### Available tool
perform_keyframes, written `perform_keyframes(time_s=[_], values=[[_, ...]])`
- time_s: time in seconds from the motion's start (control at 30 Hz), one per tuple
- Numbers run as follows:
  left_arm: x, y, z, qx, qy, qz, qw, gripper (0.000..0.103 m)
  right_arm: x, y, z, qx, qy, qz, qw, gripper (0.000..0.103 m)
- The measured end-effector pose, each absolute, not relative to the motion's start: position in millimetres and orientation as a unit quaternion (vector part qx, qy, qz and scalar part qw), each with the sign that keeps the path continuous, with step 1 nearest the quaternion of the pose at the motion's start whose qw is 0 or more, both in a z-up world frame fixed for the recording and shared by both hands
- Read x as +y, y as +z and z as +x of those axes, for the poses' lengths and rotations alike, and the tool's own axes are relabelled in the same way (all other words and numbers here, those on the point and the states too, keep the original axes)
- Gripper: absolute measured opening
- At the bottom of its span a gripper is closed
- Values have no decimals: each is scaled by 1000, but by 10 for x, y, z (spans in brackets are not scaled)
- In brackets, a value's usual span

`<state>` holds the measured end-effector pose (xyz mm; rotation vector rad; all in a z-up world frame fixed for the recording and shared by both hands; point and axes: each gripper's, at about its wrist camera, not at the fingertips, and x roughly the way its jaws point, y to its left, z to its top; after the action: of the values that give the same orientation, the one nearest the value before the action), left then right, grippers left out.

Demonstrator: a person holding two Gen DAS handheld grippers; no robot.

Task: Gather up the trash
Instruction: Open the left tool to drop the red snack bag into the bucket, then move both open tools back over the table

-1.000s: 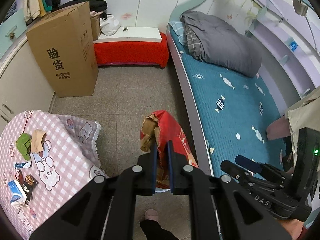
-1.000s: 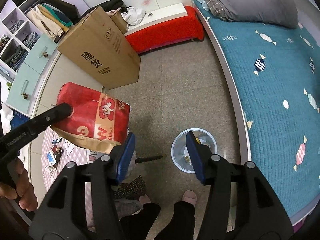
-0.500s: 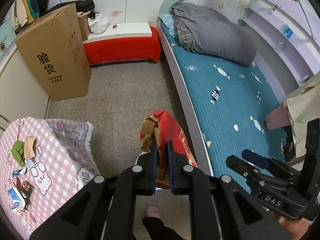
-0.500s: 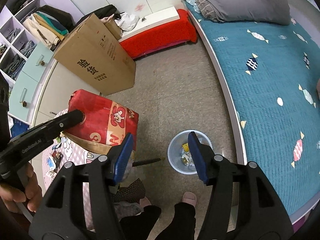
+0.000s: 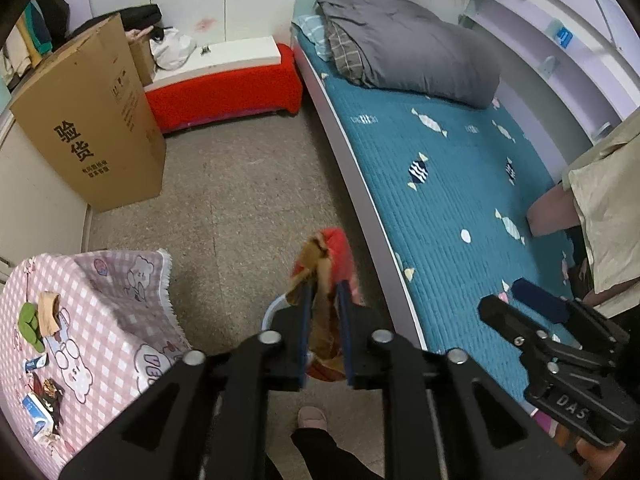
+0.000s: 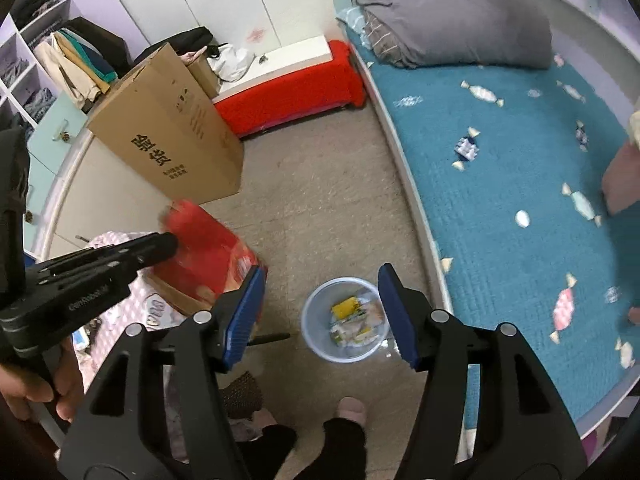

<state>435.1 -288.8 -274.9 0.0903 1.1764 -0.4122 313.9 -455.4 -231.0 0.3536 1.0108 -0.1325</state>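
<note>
Your left gripper (image 5: 324,292) is opening, its jaws parting around the torn red carton (image 5: 334,256), which sits blurred between them at 12 o'clock; whether the pads touch it you cannot tell. Your right gripper (image 6: 320,304) is spread and widening, nothing between the jaws, with the translucent trash bin (image 6: 316,340) on the floor behind the gap. Its casing (image 5: 568,402) reads "DAS". At 10 o'clock the tall cardboard box (image 5: 92,132) bears "验货". On the checked tablecloth (image 5: 104,320) at 8 o'clock lie small wrappers (image 5: 42,404), print unreadable.
</note>
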Motion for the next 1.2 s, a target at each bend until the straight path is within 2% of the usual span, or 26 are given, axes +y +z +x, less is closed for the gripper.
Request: perform_keyframes(time_s=[0.03,0.07,0.17,0.37,0.53,0.87,1.2], values=[[-2902,-2761,4352,555,-196,39,808,47,-4551,-2292,3127,479,-65,163,860,59],[-2920,-2771,4347,558,-198,38,805,64,-4547,-2282,3120,478,-65,162,861,59],[-2938,-2768,4315,553,-197,41,808,68,-4561,-2284,3091,477,-66,164,861,59],[-2773,-2727,4252,553,-181,46,812,69,-4448,-2295,3075,483,-57,165,858,59],[-2336,-2637,4176,551,-152,38,820,69,-4138,-2276,3171,490,-28,157,857,60],[-841,-2528,4083,545,-71,-24,835,69,-2900,-2261,3530,500,53,117,857,60],[1033,-2826,4264,563,1,-101,821,71,-1544,-2526,3987,522,93,100,842,63]])
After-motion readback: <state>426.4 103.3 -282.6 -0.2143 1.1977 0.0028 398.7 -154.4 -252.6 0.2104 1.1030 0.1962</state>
